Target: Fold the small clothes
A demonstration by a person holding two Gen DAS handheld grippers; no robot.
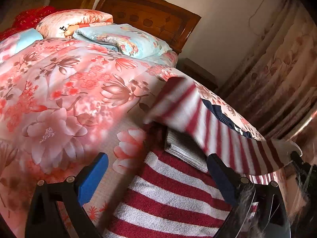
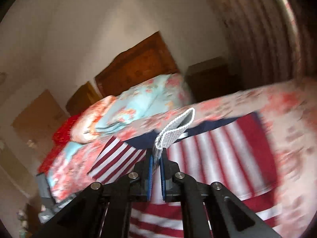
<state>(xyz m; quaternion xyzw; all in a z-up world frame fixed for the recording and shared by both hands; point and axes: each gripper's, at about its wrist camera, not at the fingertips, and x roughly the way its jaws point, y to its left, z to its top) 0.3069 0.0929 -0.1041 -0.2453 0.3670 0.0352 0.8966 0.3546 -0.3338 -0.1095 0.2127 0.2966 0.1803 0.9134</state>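
Two grippers work over a red-and-white striped garment (image 1: 174,194) spread on a floral bedspread (image 1: 59,91). Seen from the right wrist, the right gripper (image 2: 156,159) has its blue pads pinched tight on a grey ribbed cuff (image 2: 174,130), which curls up above the fingertips; a striped flap (image 2: 116,158) hangs just left of it, and more of the striped fabric lies beyond, blurred. Seen from the left wrist, the left gripper (image 1: 158,178) stands with jaws wide apart, one blue pad (image 1: 93,178) over the bedspread, the other at the garment's right side, neither pressing on cloth. Between them the garment lies flat, while part of it (image 1: 198,119) is lifted across the view toward the right, blurred, a navy band (image 1: 221,115) along its far edge. Pillows (image 1: 126,39) sit at the wooden headboard (image 1: 150,17), and curtains (image 1: 277,69) hang to the right.
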